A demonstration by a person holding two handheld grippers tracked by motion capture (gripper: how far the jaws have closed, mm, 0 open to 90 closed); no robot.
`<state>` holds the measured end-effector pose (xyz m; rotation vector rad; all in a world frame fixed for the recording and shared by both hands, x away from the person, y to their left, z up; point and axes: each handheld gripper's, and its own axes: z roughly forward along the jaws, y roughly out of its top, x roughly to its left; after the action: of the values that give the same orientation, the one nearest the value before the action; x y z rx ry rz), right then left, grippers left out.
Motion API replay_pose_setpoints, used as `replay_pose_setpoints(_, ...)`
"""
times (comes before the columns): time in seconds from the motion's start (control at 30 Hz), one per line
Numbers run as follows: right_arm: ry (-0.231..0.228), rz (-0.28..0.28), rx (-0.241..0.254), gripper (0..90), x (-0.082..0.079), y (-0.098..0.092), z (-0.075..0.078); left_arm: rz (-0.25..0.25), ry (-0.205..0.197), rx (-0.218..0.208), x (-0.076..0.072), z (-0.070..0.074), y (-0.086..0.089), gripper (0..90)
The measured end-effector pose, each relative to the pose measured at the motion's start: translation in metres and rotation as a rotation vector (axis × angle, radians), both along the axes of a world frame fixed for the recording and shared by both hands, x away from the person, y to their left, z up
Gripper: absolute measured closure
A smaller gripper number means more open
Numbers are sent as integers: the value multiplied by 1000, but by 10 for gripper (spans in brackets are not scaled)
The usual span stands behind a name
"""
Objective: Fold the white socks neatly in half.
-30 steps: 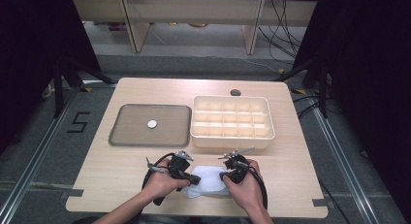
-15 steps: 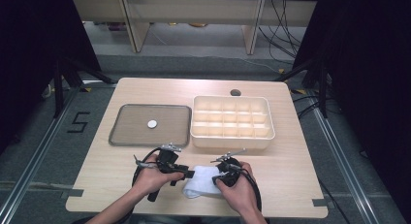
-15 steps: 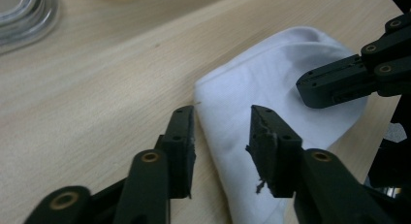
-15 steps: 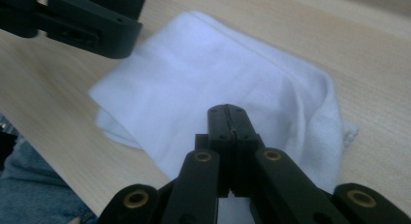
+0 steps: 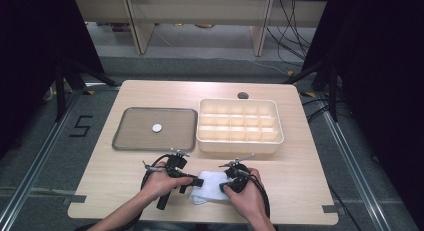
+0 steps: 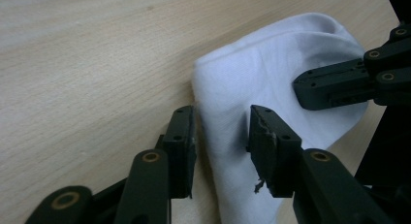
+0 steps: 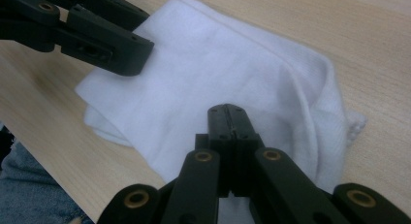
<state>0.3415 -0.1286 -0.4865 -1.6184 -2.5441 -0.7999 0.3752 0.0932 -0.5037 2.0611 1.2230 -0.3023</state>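
At the table's near edge we see the left gripper, jaws just closing, straddle the white sock; the right gripper, jaws together, seemingly pinches it.

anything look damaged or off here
One thing: the pad on the left tongs looks chipped, its right-hand pad ragged along the edge with a frayed bit hanging off the bottom. The white cloth is loosely folded and rumpled near the table's front edge, nothing spilled.
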Motion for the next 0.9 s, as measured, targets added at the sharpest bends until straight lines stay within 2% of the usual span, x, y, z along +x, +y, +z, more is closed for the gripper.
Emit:
replay_pose_setpoints(0.03, 0, -2, -3, 900, 0, 0, 0, -7, -8, 1, 1, 0, -1, 632)
replay_pose_setpoints(0.07, -1, 0, 0, 900, 0, 0, 0, -38, -9, 17, 2, 0, 0, 637)
replay_pose_setpoints(0.13, -1, -1, 0, 900, 0, 0, 0, -6, 2, -4, 1, -1, -5, 651)
replay_pose_setpoints(0.27, -3, -3, -4, 900, 0, 0, -1, -8, 22, -4, 2, -2, -7, 699)
replay_pose_setpoints(0.33, -5, -3, -4, 900, 0, 1, -1, -26, 20, -1, 2, -3, -6, 751)
replay_pose_setpoints(0.37, -7, -3, -4, 900, -1, 1, -1, -12, 20, -12, 2, -3, -7, 767)
replay_pose_setpoints(0.47, 1, -15, 5, 900, -2, 2, 0, -14, 1, -20, 2, -2, -7, 803)
replay_pose_setpoints(0.5, -3, -12, 4, 900, -2, 2, -1, -30, -8, -20, 2, -1, -4, 811)
replay_pose_setpoints(0.53, -2, -12, 4, 900, -2, 2, -1, -11, 0, -37, 1, 1, -5, 817)
replay_pose_setpoints(0.57, -4, -15, 4, 900, -2, 2, -1, -28, -5, -43, 2, 4, -3, 820)
replay_pose_setpoints(0.6, -12, -9, 1, 900, -2, 2, -1, -11, 8, -70, 1, 7, -4, 822)
replay_pose_setpoints(0.63, -18, -12, -7, 900, -2, 2, -2, -21, 8, -72, 1, 9, -3, 823)
replay_pose_setpoints(0.77, -21, -9, -5, 900, -1, 3, -2, -7, 30, -111, -2, 16, -6, 822)
replay_pose_setpoints(0.87, -24, -16, -14, 900, -1, 4, -2, -24, 41, -116, -1, 20, -6, 822)
replay_pose_setpoints(0.9, -21, -17, -15, 900, -1, 5, -2, -50, 36, -103, 0, 20, -4, 822)
